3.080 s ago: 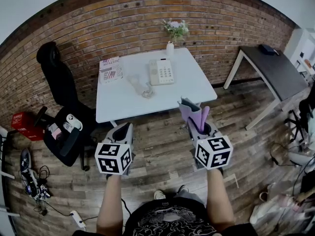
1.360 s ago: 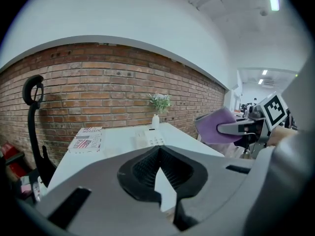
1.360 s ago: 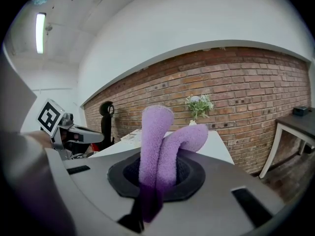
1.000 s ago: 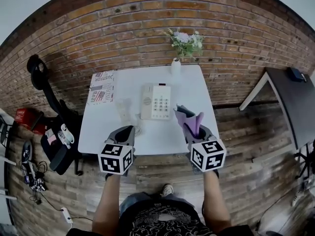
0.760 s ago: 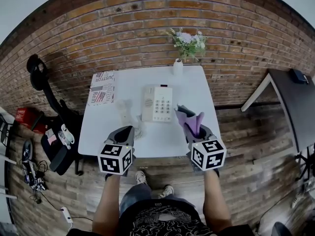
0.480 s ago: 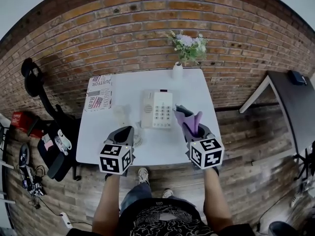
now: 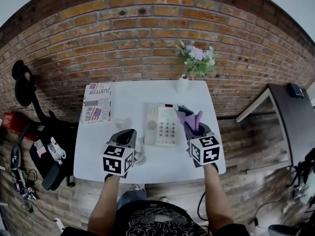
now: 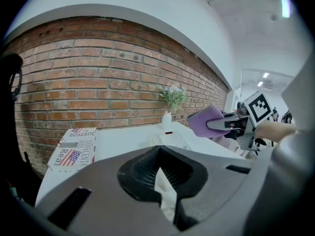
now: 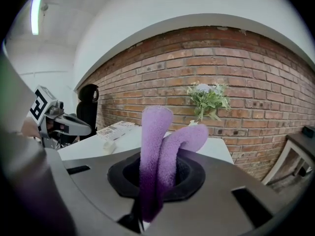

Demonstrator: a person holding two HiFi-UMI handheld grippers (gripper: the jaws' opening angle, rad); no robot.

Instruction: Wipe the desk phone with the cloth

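Note:
The beige desk phone (image 7: 162,124) lies flat in the middle of the white table (image 7: 133,97), and its far end shows in the left gripper view (image 8: 170,139). My right gripper (image 7: 191,128) is just right of the phone, shut on a folded purple cloth (image 7: 190,118) that sticks up out of the jaws (image 9: 158,149). My left gripper (image 7: 129,132) hovers at the phone's left near corner, jaws together, nothing held. The phone's coiled cord (image 7: 141,157) lies under that gripper.
A magazine (image 7: 95,102) lies at the table's far left. A white vase (image 7: 182,83) of flowers stands at the far edge, right of centre, against the brick wall. A small pale object (image 7: 121,124) sits left of the phone. A black office chair (image 7: 47,149) stands left of the table.
The person has stepped up to the table, so both grippers now hang over its near half, one on each side of the phone. The purple cloth stays gripped in the right gripper.

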